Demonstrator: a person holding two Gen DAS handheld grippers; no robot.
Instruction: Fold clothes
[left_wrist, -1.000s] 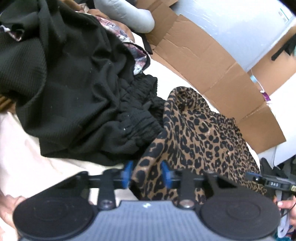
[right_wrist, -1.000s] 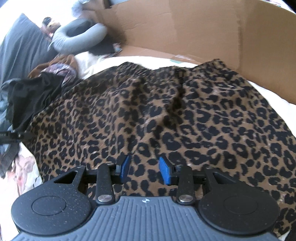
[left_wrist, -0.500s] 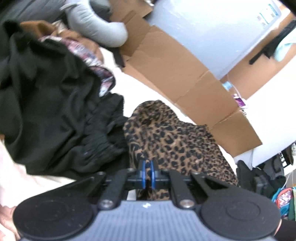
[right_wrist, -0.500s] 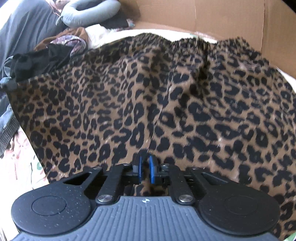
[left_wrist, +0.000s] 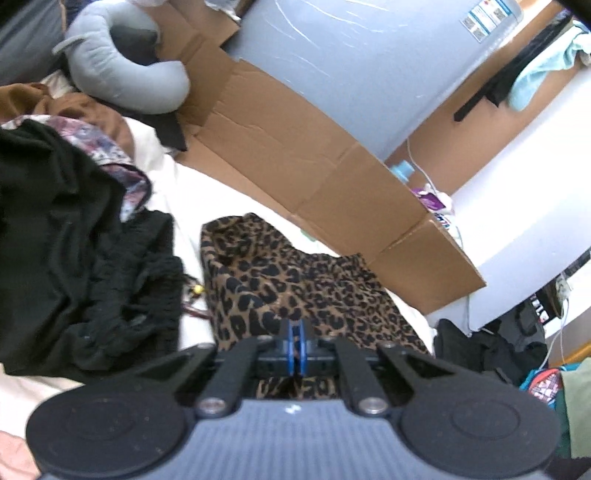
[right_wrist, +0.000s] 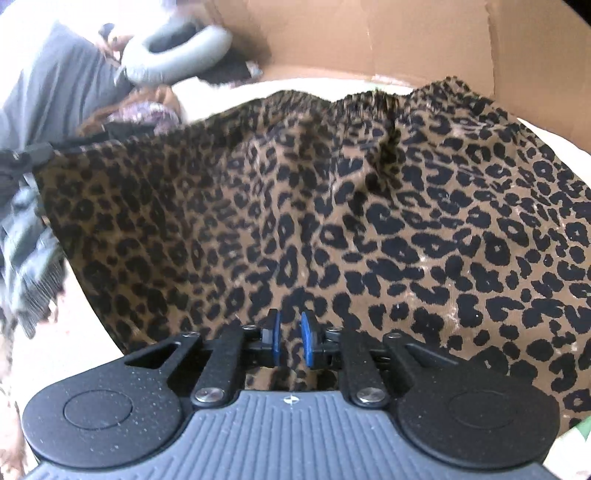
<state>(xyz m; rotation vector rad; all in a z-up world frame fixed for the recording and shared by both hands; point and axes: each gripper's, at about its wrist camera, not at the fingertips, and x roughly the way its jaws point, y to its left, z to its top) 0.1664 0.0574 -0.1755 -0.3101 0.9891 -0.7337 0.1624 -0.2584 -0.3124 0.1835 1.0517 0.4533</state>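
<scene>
While you hold the leopard skirt (right_wrist: 332, 206) by its near hem, it hangs spread between the two tools, its gathered waistband toward the cardboard (right_wrist: 369, 40) at the far side.

Left gripper (left_wrist: 295, 345): blue pads pressed together on a hem corner; cloth pinched flat between them.
Right gripper (right_wrist: 291, 339): pads nearly closed, a narrow gap showing, with a bunch of hem apparently between them. How firm that hold is, the blur does not let you tell.

Risks: the right-hand bunch could slip out if you pull the hem taut, since those pads are not fully together. The left corner sits just beside the black clothes (left_wrist: 74, 240); swinging it that way could drag them into the fold. Uneven lift would crease the skirt off-square.

Views: the left camera alone shows the black pile, the white sheet (left_wrist: 177, 184) under it, the grey neck pillow (left_wrist: 122, 70) and the room beyond the cardboard. The right camera alone shows the skirt's full width and its waistband.
</scene>
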